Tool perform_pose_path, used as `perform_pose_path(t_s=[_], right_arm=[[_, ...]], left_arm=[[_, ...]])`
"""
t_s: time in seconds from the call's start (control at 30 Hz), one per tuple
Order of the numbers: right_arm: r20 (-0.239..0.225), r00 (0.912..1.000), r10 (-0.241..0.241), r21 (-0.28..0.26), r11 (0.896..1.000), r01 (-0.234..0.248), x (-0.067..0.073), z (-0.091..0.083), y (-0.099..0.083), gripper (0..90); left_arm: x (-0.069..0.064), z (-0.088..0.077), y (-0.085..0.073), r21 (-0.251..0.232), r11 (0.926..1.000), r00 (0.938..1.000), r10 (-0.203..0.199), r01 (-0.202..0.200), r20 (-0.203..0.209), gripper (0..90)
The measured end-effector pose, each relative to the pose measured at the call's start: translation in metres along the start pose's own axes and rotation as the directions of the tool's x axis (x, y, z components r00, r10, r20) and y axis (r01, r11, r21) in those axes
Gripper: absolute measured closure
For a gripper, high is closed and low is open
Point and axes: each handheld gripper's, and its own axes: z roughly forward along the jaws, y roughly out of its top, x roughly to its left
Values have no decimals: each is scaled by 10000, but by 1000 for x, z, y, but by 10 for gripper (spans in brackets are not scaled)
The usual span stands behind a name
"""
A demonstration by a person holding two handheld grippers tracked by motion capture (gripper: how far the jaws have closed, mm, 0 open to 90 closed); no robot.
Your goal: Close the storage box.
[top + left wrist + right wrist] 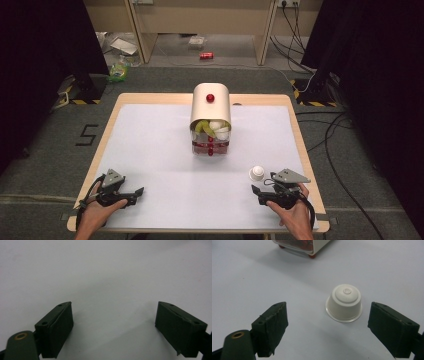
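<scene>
A small white capsule (256, 173) (344, 302) stands flange-down on the white table top (160, 150). My right gripper (257, 195) (328, 308) is open just behind it. The capsule sits slightly ahead of the jaws, nearer the right one, and touches neither. At the table's centre stands a cream box (211, 107) with a rounded top and a red knob (210, 98). Its open front shows green and white capsules above a drawer of red ones, and its lower edge (297, 243) also shows in the right gripper view. My left gripper (134, 196) (113, 312) rests open near the front left, over bare table.
The table's wooden rim (107, 122) frames the white mat. Beyond the far edge the floor holds a red can (206, 55), cables (330, 135), wooden furniture legs and black stands at both sides. Wide bare mat lies between the grippers and the box.
</scene>
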Motion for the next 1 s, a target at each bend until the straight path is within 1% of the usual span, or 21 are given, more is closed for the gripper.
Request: perform_pose_path(t_s=[0.33, 0.57, 0.67, 1.0], right_arm=[[-121, 9999, -38, 362, 9993, 42, 4, 1, -11, 167], [-125, 9999, -47, 587, 9983, 54, 4, 0, -17, 167], [-111, 9998, -146, 674, 9976, 153, 4, -1, -20, 166], [-129, 9998, -132, 1045, 9944, 145, 6, -2, -27, 166]], left_arm=[[0, 0, 0, 7, 10000, 10000, 11, -11, -6, 141], [0, 0, 0, 7, 10000, 10000, 18, -18, -14, 141], [0, 0, 0, 4, 10000, 10000, 11, -11, -10, 141], [0, 0, 0, 5, 10000, 10000, 14, -14, -11, 141]])
